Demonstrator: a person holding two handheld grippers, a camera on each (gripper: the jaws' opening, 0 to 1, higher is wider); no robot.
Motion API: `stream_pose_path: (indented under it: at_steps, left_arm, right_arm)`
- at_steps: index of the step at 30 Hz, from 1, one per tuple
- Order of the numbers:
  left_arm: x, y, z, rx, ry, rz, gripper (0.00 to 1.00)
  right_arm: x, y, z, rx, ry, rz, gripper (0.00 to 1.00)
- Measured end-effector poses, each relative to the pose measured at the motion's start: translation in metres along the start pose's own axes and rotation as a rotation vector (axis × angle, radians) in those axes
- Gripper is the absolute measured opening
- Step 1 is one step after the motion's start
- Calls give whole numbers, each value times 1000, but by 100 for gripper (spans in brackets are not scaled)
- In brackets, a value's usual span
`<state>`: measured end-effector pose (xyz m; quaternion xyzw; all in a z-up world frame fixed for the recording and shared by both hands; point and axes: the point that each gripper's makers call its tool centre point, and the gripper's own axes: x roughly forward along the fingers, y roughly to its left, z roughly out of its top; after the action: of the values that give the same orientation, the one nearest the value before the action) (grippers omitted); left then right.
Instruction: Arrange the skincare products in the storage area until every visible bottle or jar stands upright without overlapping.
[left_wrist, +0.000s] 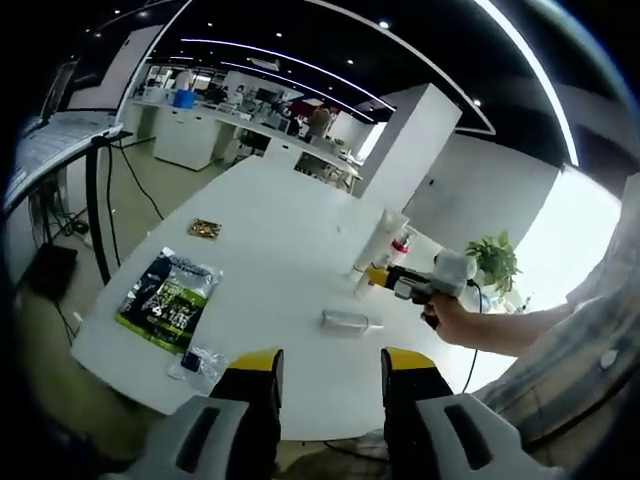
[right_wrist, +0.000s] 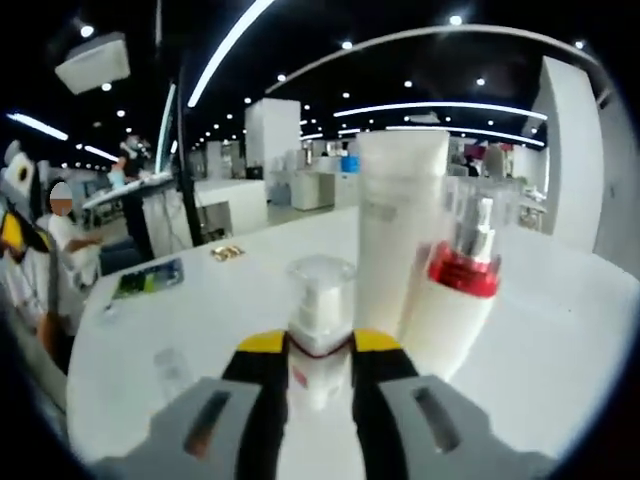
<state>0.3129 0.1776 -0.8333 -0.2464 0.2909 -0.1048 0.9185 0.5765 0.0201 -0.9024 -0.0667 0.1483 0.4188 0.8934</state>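
Left gripper view: left gripper (left_wrist: 331, 368) is held low centre, jaws apart, nothing between them. A clear bottle (left_wrist: 352, 320) is seen lying flat mid-frame on the white table (left_wrist: 270, 220).

Right gripper view: right gripper (right_wrist: 319, 350) is clamped on a small pump bottle (right_wrist: 320, 310), upright, beside a white tube (right_wrist: 398, 230) and red-collared bottle (right_wrist: 455, 300).

Step judged: placing. Next, release is called for, then the fallen bottle.

Worktop (right_wrist: 560, 330): showing smooth, matt white.
Pump bottle (right_wrist: 318, 330) between the right tool (right_wrist: 319, 362) jaws: wearing a clear, glossy plastic cap.
Tube (right_wrist: 398, 225) just beyond it: looking matt white plastic.
Red-collared bottle (right_wrist: 455, 300): carrying a shiny metallic pump.
Pouch (left_wrist: 166, 297) ahead of the left tool (left_wrist: 332, 372): gleaming like glossy film.
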Motion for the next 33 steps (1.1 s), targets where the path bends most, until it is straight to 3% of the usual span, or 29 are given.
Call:
stream_pose_path:
  at_steps: [5,11,21,33]
  left_arm:
    - [1,3,1,5,2,4,40]
    - [1,1,-3,-16,15,-16,33]
    - [-3,5,-4,-32,-1,-3,35]
    - [-2,0,-10,-49,-4,-13,35]
  right_arm:
    - [4,0,1,-59,-11,-20,21]
    - [7,-5,3,-48,-5,-50,22]
    - [5,-6,0,18,39,-58,29]
    - [-3,-8,-26,74,128,-85,23]
